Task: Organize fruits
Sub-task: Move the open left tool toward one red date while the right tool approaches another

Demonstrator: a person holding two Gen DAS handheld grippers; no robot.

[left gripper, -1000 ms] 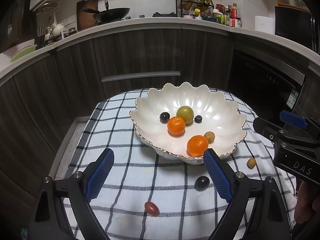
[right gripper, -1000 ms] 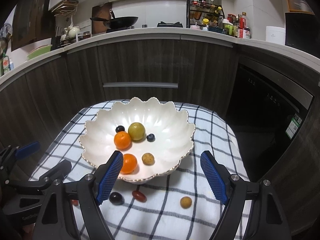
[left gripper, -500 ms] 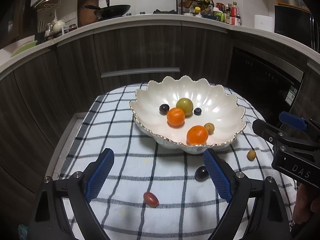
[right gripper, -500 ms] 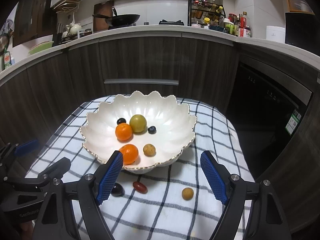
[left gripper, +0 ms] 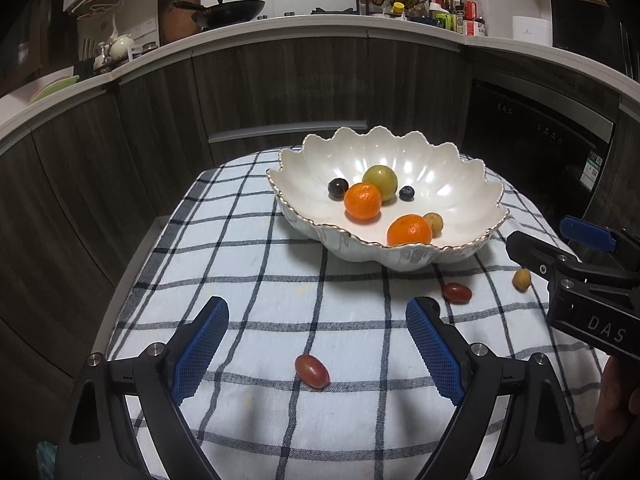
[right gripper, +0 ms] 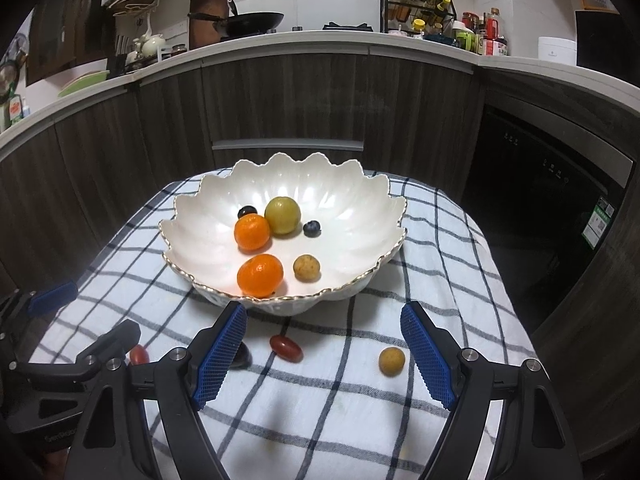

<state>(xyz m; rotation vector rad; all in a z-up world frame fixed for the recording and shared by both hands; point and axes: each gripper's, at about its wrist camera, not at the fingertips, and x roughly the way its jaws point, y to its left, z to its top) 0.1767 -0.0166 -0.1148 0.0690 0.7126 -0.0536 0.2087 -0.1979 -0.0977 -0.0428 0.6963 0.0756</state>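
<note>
A white scalloped bowl on the checked cloth holds two oranges, a green plum, a dark grape, a blueberry and a tan fruit. Loose on the cloth lie a red oval fruit, a second red one, a tan fruit and a dark grape, half hidden behind a finger. My left gripper stands open above the first red fruit. My right gripper stands open in front of the bowl, with the second red fruit below its gap.
The checked cloth covers a small table with drops on its left and right sides. Dark cabinets and a counter with a wok stand behind. A dark oven front is to the right. The right gripper's body shows beside the left one.
Both grippers have sunk toward the cloth, so the bowl sits higher in both views. In the left view the dark grape slid behind my right finger and a second red fruit appeared.
</note>
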